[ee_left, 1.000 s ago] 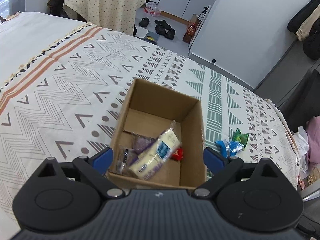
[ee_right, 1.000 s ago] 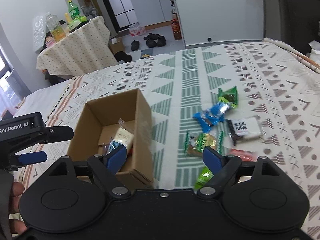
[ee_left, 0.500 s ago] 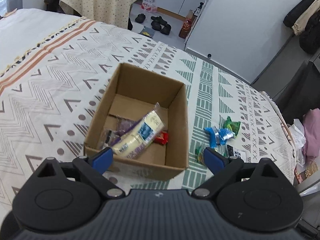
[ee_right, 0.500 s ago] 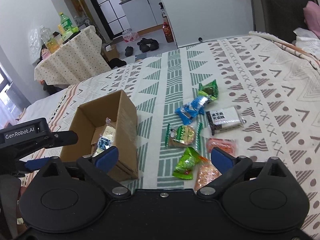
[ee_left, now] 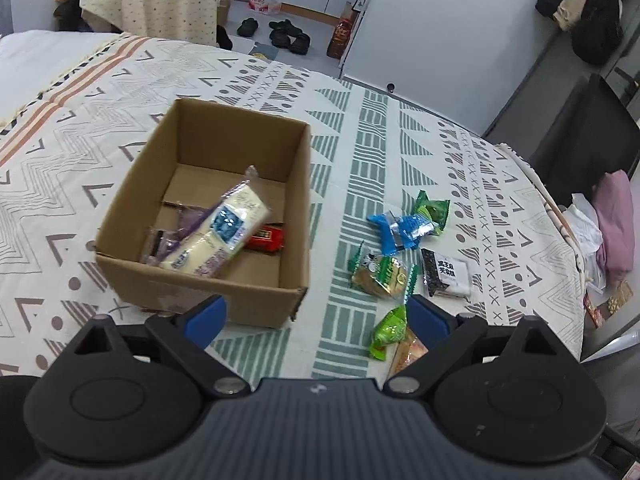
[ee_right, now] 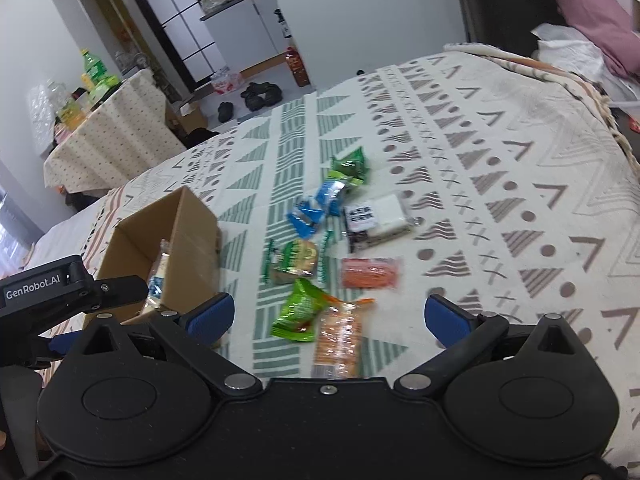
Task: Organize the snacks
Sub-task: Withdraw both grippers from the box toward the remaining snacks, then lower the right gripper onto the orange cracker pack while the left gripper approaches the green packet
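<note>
An open cardboard box stands on the patterned bedspread and holds a cream snack pack, a red packet and a dark wrapper. Loose snacks lie to its right: a blue packet, a dark green one, a biscuit pack, a black-and-white pack, a bright green packet and two orange ones. My left gripper is open and empty above the box's near right corner. My right gripper is open and empty above the bright green and orange packets.
The box also shows in the right wrist view, with the left gripper's body at its near left. A cloth-covered table with bottles stands beyond the bed. Shoes lie on the floor. A pink pillow lies far right.
Both grippers have drawn back and swung right. The box has slid left in both views and more loose snacks have come into view. Both stay open and empty.
</note>
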The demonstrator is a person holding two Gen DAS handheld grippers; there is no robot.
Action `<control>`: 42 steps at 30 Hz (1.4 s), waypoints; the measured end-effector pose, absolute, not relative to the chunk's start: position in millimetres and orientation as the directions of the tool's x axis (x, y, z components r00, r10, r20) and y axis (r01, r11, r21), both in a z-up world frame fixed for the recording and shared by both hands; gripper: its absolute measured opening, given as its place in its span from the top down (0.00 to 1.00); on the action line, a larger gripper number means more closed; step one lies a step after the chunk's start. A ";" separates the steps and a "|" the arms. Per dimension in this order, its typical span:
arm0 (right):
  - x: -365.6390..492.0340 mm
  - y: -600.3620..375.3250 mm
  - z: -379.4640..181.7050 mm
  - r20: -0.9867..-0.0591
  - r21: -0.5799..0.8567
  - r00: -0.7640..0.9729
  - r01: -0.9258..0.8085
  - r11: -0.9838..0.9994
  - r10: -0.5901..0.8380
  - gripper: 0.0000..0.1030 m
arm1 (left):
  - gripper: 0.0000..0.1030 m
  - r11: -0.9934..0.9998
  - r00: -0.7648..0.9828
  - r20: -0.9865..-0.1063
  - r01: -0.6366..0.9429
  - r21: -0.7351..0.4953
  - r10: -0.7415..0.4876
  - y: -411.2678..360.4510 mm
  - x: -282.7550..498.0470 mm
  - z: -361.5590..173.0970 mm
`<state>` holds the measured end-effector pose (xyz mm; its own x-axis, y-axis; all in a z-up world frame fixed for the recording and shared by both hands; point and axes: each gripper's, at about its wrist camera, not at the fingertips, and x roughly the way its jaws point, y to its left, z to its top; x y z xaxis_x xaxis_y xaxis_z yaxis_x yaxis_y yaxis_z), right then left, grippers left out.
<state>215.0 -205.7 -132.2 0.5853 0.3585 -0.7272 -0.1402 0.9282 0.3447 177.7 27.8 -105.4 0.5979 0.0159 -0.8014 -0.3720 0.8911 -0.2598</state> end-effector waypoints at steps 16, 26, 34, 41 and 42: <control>219.2 -254.4 -159.3 -0.738 0.384 0.569 -0.088 0.919 0.363 0.00 | 0.06 0.917 0.581 -0.810 -0.359 -0.173 0.075 -10.9 192.1 -123.9; 229.4 -254.5 -181.6 -0.746 0.458 0.500 -0.095 0.884 0.440 0.11 | 0.07 0.942 0.575 -0.817 -0.291 -0.165 0.035 -35.9 211.3 -141.3; 244.3 -246.0 -205.8 -0.753 0.537 0.408 -0.071 0.841 0.515 0.44 | 0.09 0.945 0.511 -0.859 -0.285 -0.159 0.010 -34.5 227.3 -163.1; 251.6 -233.4 -217.7 -0.741 0.584 0.360 -0.073 0.808 0.568 0.47 | 0.16 0.957 0.506 -0.862 -0.238 -0.167 -0.025 -36.1 239.4 -175.5; 252.5 -230.0 -219.4 -0.742 0.584 0.353 -0.079 0.808 0.571 0.47 | 0.18 0.955 0.501 -0.865 -0.238 -0.175 -0.033 -35.4 241.8 -178.3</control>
<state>252.5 -230.0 -219.4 0.3528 0.5707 -0.7415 -0.0790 0.8078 0.5841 241.8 -35.4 -178.3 0.5010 -0.0333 -0.8648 -0.2383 0.9553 -0.1748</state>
